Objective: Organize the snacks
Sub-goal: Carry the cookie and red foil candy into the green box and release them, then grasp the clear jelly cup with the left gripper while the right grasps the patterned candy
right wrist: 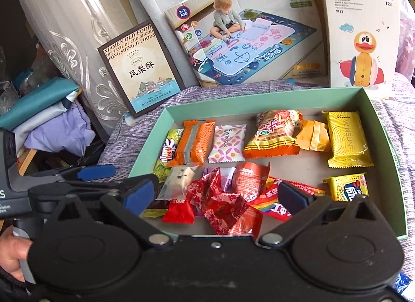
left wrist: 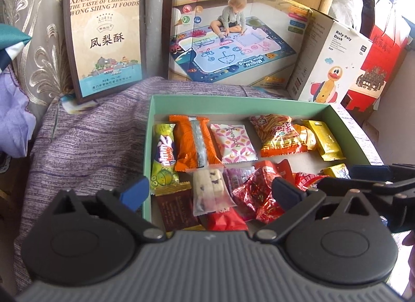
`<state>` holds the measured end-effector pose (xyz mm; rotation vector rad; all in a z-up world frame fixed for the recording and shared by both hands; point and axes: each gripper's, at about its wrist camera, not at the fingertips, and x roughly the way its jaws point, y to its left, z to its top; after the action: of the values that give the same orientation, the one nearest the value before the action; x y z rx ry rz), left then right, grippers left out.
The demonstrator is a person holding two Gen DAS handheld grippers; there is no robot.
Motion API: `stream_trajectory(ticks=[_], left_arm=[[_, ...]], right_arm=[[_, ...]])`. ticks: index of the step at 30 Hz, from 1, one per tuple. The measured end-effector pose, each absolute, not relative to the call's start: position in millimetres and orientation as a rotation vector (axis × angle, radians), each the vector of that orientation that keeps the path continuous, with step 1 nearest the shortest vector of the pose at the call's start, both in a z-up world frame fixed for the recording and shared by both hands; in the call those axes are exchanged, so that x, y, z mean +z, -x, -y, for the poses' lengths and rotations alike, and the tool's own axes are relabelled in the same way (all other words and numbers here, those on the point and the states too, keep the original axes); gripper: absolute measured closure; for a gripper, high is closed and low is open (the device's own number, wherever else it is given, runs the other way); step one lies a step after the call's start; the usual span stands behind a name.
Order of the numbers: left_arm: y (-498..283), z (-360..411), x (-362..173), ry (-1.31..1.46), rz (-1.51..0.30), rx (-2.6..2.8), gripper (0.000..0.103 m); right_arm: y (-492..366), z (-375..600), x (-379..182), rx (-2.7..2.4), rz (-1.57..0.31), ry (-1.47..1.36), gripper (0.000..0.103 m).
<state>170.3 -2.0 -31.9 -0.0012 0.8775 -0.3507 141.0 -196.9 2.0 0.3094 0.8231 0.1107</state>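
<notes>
A shallow green box (left wrist: 233, 104) (right wrist: 259, 99) lies on a purple cloth and holds several wrapped snacks. Along its far side sit an orange packet (left wrist: 194, 143) (right wrist: 197, 143), a pink Winsun packet (left wrist: 233, 143) (right wrist: 228, 143), a chips bag (left wrist: 280, 135) (right wrist: 275, 135) and a yellow packet (left wrist: 329, 138) (right wrist: 347, 141). Red wrappers (left wrist: 256, 193) (right wrist: 225, 206) and a clear pack of white cake (left wrist: 210, 190) (right wrist: 179, 180) crowd the near side. My left gripper (left wrist: 210, 193) hovers open at the box's near-left corner, holding nothing. My right gripper (right wrist: 218, 195) hovers open over the red wrappers, also with nothing in it.
Behind the green box stand a brown pineapple-cake box (left wrist: 103, 39), a drawing-mat box (left wrist: 233, 37), a Roly-Poly Duck box (left wrist: 332, 63) and a red box (left wrist: 376, 63). Curtains hang at the back left. A hand (right wrist: 13, 257) grips the left gripper's handle. Purple cloth (left wrist: 90, 141) spreads left of the box.
</notes>
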Motion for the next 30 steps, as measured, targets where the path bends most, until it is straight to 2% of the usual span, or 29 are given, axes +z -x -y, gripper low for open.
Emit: stream_trajectory(ticks=[12, 26, 28, 29, 30], left_arm=[[-110, 3, -9, -0.022, -0.854, -0.391, 0.000], [-42, 6, -85, -0.029, -1.055, -0.438, 0.002], [-39, 6, -93, -0.012, -1.073, -0.454, 0.015], [-39, 6, -96, -0.007, -1.086, -0.469, 0.020], [-38, 7, -99, -0.005, -1.097, -0.486, 0.036]], right_arm=[[-82, 201, 23, 0.097, -0.774, -0.302, 0.000], [-32, 209, -36, 0.066, -0.901, -0.331, 0.000], [-31, 206, -44, 0.068, -0.913, -0.323, 0.001], [-32, 204, -50, 0.074, -0.925, -0.316, 0.005], [-33, 203, -54, 0.080, -0.938, -0.310, 0.008]])
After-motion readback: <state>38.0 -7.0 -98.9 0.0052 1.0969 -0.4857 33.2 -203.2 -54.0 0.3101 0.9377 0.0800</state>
